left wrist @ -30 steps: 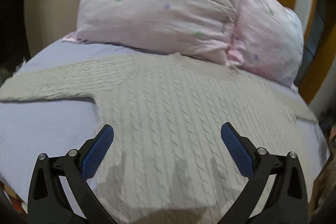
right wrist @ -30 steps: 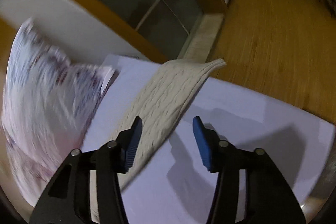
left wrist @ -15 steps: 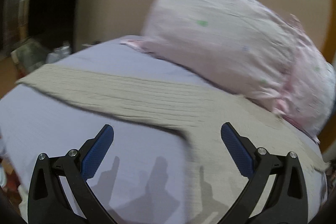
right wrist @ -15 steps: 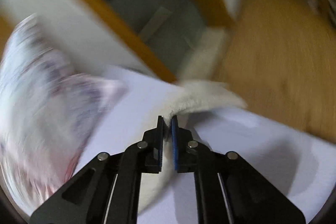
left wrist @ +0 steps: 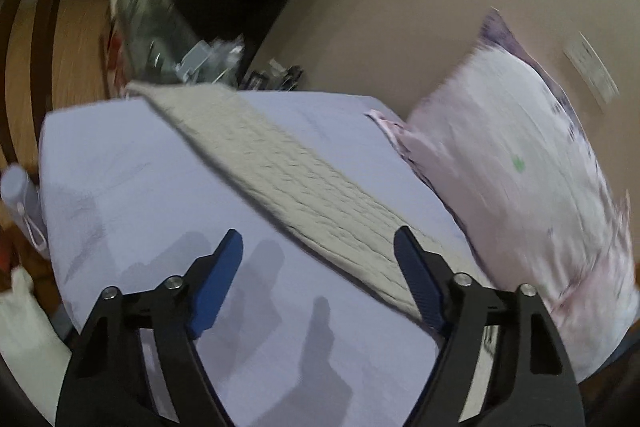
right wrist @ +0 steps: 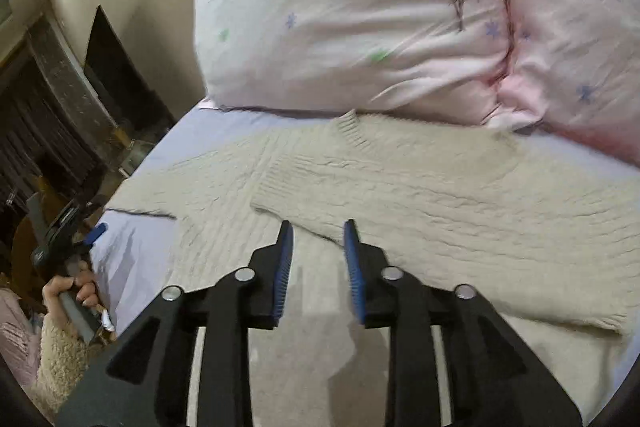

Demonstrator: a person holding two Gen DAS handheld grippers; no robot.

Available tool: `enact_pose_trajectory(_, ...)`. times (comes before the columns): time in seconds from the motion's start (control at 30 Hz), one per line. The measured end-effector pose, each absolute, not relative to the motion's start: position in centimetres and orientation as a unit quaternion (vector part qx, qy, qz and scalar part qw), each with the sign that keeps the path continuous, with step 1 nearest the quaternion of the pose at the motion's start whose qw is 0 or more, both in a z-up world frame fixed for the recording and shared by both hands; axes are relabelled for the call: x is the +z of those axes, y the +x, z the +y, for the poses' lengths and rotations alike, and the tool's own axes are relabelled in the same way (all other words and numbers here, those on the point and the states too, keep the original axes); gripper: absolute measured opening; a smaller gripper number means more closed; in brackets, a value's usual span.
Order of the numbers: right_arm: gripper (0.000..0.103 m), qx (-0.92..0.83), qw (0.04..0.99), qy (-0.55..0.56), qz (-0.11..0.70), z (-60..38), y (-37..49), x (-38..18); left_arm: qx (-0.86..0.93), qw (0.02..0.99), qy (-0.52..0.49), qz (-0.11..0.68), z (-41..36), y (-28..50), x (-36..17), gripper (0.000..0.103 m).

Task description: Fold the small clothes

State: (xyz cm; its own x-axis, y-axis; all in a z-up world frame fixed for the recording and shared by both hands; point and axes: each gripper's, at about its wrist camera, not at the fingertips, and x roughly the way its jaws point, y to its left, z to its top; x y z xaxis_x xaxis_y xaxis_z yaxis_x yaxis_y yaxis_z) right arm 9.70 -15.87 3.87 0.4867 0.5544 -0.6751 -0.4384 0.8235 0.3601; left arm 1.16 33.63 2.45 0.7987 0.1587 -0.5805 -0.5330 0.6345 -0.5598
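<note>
The right gripper [right wrist: 318,259], jaws apart and holding nothing, hovers over a cream cable-knit sweater [right wrist: 400,211] on the lilac bedsheet [right wrist: 132,251], one sleeve folded across. The left gripper [left wrist: 318,279] gapes beside the other sleeve [left wrist: 280,171]. Pink pillow [right wrist: 380,7] behind; no legible writing.

One cream cable-knit sweater [right wrist: 420,211]. One pink floral pillow [right wrist: 400,15]. One bed [left wrist: 132,187], lilac sheet. Two grippers: left gripper [left wrist: 318,269], right gripper [right wrist: 318,259], two blue-padded fingers [right wrist: 283,267] each. One bottle [left wrist: 20,195], far left.
</note>
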Motion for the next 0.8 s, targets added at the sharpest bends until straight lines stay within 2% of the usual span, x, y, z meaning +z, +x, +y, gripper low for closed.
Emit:
enact_pose_trajectory(0.07, 0.058, 0.269, 0.869, 0.093, 0.404, -17.6, 9.3, 4.1, 0.199, 0.852, -0.417, 0.248, 35.8, 1.2, 1.5, 0.069)
enact_pose_trajectory(0.1, 0.06, 0.259, 0.874, 0.1, 0.4, -18.4, 9.6, 4.2, 0.2, 0.844, -0.432, 0.248, 36.7, 1.2, 1.1, 0.064)
enact_pose_trajectory(0.37, 0.066, 0.16, 0.897, 0.153, 0.383, -26.8, 8.8, 5.2, 0.207, 0.794, -0.522, 0.232, 42.3, 2.3, -0.7, 0.04)
enact_pose_trajectory(0.47, 0.069, 0.144, 0.901, 0.165, 0.375, -28.5, 8.5, 5.2, 0.213, 0.78, -0.543, 0.228, 43.9, 2.7, -1.4, 0.022)
enact_pose_trajectory(0.5, 0.07, 0.141, 0.902, 0.167, 0.373, -28.9, 8.2, 5.2, 0.215, 0.778, -0.542, 0.233, 44.1, 2.9, -1.5, 0.009)
enact_pose_trajectory(0.67, 0.071, 0.119, 0.906, 0.176, 0.366, -31.4, 6.6, 5.2, 0.182, 0.822, -0.484, 0.238, 41.3, 4.6, 2.0, 0.006)
enact_pose_trajectory(0.8, 0.071, 0.092, 0.911, 0.192, 0.355, -34.0, 5.8, 5.1, 0.03, 0.885, -0.406, 0.226, 31.2, 8.0, 8.9, 0.005)
